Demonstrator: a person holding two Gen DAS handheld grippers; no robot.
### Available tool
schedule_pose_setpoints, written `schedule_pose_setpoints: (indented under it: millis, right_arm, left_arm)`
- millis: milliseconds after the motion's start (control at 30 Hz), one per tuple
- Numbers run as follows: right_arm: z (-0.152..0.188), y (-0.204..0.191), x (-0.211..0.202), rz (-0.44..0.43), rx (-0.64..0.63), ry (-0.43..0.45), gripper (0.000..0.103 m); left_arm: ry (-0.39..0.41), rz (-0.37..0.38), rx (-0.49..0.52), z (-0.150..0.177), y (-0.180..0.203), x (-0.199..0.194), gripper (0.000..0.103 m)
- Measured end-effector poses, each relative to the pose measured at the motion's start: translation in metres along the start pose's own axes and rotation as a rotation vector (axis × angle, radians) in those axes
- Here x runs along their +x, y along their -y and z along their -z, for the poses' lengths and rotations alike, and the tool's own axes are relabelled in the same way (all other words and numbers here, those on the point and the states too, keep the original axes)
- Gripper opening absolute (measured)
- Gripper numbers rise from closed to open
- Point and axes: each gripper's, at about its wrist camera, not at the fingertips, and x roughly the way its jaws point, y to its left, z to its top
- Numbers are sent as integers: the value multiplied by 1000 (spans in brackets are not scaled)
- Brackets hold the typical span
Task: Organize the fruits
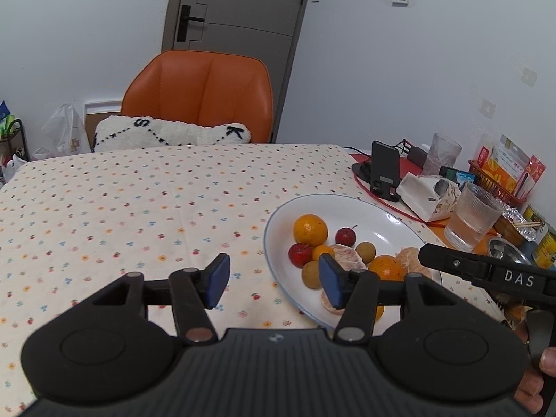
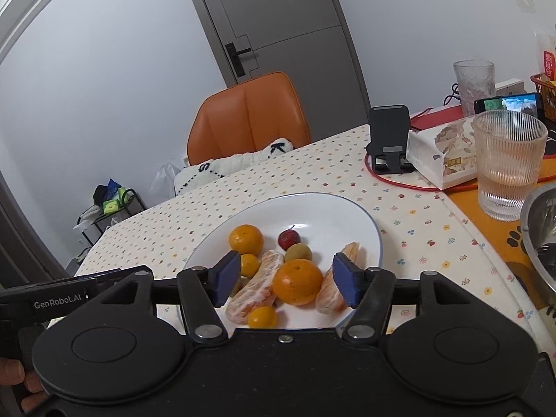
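Both grippers, left (image 1: 274, 281) and right (image 2: 286, 283), gape empty above the plate (image 2: 347, 208); the firm orange (image 2: 297, 281) suits a grip across its middle, unlike the soft peeled segments (image 2: 255, 283).

An orange chair (image 1: 198, 93) stands at the far side of a table covered by a dotted tablecloth (image 1: 121, 201), with a white cushion (image 1: 170, 133) on its seat. Behind it is a grey door (image 1: 239, 7). On the right, a black phone stand (image 2: 389, 139), a tissue box (image 2: 444, 153) and a ribbed glass (image 2: 507, 163) sit close together.

Steel bowl (image 2: 542, 239) edge-cropped; peeled segment (image 1: 328, 304) behind gripper pad
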Motion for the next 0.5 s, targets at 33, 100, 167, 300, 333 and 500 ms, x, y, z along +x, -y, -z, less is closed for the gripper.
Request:
schedule_pose_setpoints:
  millis: [33, 100, 167, 300, 333, 500]
  right_arm:
    - [0, -2, -2, -1, -3, 1, 62]
    - [-1, -5, -5, -5, -10, 5, 65]
    - [-2, -8, -9, -8, -16, 8, 71]
    - [-3, -12, -17, -13, -16, 16, 80]
    - [-3, -13, -18, -13, -15, 16, 82]
    - [-2, -19, -27, -24, -18, 10, 89]
  left_arm:
    - [2, -2, -4, 0, -1, -3, 56]
    - [7, -11, -6, -1, -4, -8, 62]
    - [11, -21, -7, -1, -5, -13, 67]
    - [16, -40, -14, -1, -9, -23, 78]
    - [17, -42, -15, -1, -9, -26, 78]
    - [7, -71, -19, 0, -13, -37, 83]
